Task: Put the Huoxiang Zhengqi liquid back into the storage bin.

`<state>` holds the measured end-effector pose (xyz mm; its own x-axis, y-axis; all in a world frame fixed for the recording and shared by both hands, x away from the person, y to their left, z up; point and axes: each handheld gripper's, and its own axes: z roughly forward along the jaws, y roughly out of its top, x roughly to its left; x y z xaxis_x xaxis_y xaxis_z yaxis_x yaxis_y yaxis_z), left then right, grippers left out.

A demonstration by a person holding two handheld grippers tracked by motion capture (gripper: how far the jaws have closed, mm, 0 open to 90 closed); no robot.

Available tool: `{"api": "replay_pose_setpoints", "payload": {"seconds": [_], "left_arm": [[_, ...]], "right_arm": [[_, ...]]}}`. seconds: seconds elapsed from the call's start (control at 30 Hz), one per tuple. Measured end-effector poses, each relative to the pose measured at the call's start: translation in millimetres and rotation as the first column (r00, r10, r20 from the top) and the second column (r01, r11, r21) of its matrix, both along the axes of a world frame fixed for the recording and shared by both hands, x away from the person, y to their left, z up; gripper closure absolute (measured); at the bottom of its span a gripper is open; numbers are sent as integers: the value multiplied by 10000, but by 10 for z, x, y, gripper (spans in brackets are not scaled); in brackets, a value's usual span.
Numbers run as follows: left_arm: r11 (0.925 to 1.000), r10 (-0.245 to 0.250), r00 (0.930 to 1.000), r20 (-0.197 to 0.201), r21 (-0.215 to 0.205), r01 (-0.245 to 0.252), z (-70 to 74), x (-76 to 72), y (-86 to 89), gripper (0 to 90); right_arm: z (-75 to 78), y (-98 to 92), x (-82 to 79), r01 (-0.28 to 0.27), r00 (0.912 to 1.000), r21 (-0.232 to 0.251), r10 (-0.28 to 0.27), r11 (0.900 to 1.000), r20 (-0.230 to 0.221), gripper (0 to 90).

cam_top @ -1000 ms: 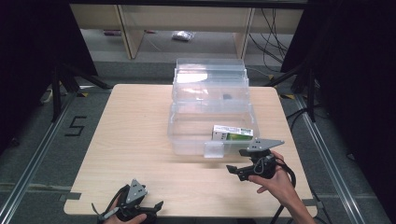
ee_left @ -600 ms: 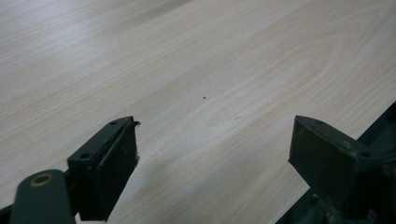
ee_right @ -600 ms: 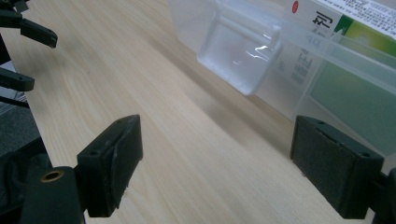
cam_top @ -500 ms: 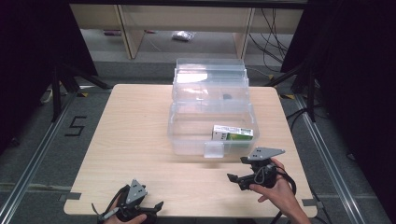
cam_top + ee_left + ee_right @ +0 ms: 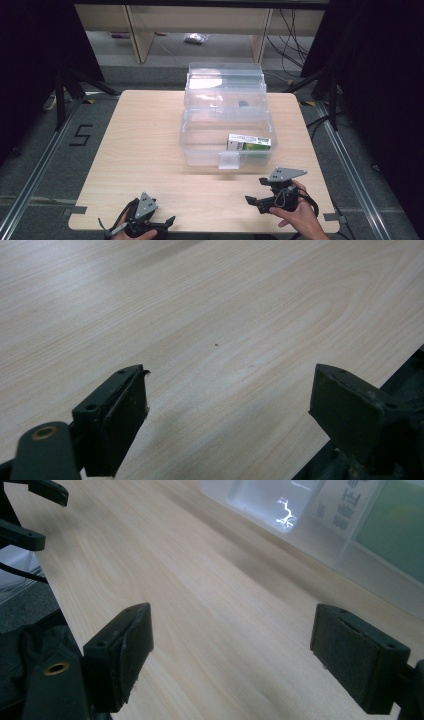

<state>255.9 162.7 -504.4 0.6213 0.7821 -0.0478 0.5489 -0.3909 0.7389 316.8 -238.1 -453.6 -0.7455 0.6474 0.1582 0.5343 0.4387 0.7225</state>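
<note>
A clear plastic box [image 5: 200, 150] stands open mid-table, its tiered lid [image 5: 224, 90] tipped back. A green and white carton [image 5: 249, 142] lies in its front right corner, and shows through the wall in the right gripper view [image 5: 390, 525]. My right gripper [image 5: 254, 203] is in a hand near the table's front right, in front of the box and pointing left. Its jaws [image 5: 232, 630] have just been opening wider and are open over bare wood with nothing between them. My left gripper [image 5: 162, 225] rests at the front left edge, open [image 5: 230, 400], nothing between its jaws.
The light wooden table [image 5: 140, 150] has bare room left of the box and between the grippers. The box's front latch [image 5: 229, 160] faces me. The left gripper's jaws show far off in the right gripper view [image 5: 35, 515]. Dark floor and shelving surround the table.
My right gripper has drawn back from the box toward the table's front edge and sunk lower. The left gripper has stayed where it was.
</note>
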Motion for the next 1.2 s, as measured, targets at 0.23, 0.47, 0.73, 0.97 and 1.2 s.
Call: {"api": "replay_pose_setpoints", "payload": {"seconds": [0.23,0.47,0.73,0.97,1.2], "left_arm": [[10000,36,10000,6,-82,-36,-1,0,-4,148],[10000,21,10000,11,-96,-21,-6,1,-9,148],[10000,32,10000,5,-92,-32,-3,0,-6,148],[10000,7,10000,33,-64,-7,-1,-4,-7,148],[10000,-3,10000,3,8,3,4,-6,-7,147]], "right_arm": [[-58,-12,-44,83,9999,-166,-85,9998,-132,183],[-134,-65,-100,99,9997,-398,-109,9992,-232,181],[-212,-131,-183,257,9986,-575,-282,9980,-447,180],[-286,-156,-258,136,9979,-909,-193,9958,-613,176],[-307,-190,-295,276,9981,-973,-328,9949,-520,173]]}}
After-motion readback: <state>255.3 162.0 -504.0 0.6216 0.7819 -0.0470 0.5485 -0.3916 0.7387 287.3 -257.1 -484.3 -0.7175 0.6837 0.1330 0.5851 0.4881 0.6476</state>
